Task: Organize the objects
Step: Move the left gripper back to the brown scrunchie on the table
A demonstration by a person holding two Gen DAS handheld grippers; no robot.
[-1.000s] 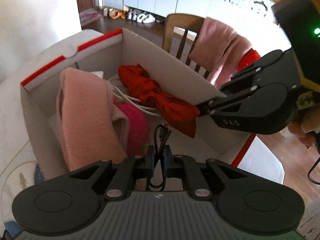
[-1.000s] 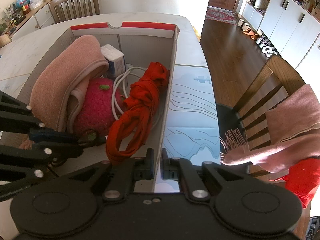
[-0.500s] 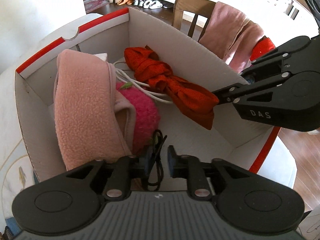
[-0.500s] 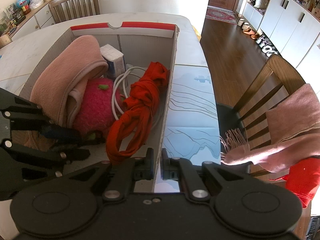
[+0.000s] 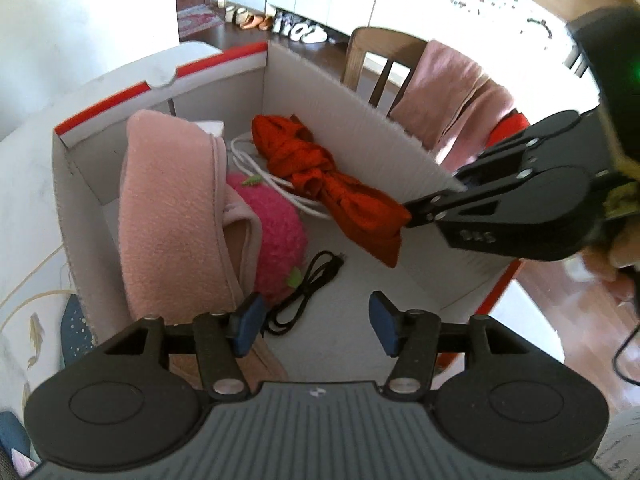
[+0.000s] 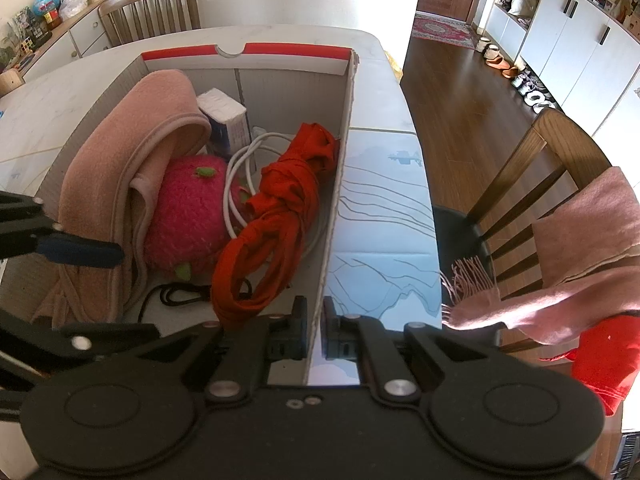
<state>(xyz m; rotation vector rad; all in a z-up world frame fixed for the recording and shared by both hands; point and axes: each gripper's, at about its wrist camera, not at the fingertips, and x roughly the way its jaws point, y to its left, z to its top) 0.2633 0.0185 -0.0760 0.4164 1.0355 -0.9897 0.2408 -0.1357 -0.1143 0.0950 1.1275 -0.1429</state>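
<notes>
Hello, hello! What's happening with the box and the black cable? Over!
Left gripper just opened, empty. Thin black cable dropped on white cardboard box floor. Right gripper clamped on box wall. Nothing blocking.

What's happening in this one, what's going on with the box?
A person is packing loose items into a cardboard box on the table. The left hand-held gripper has just been opening; nothing sits between its pads, and the black cable lies coiled on the box floor below it. The right hand-held gripper is shut on the box's side wall. Inside are a pink towel, a pink plush fruit, a white cord and a knotted red cloth.
</notes>
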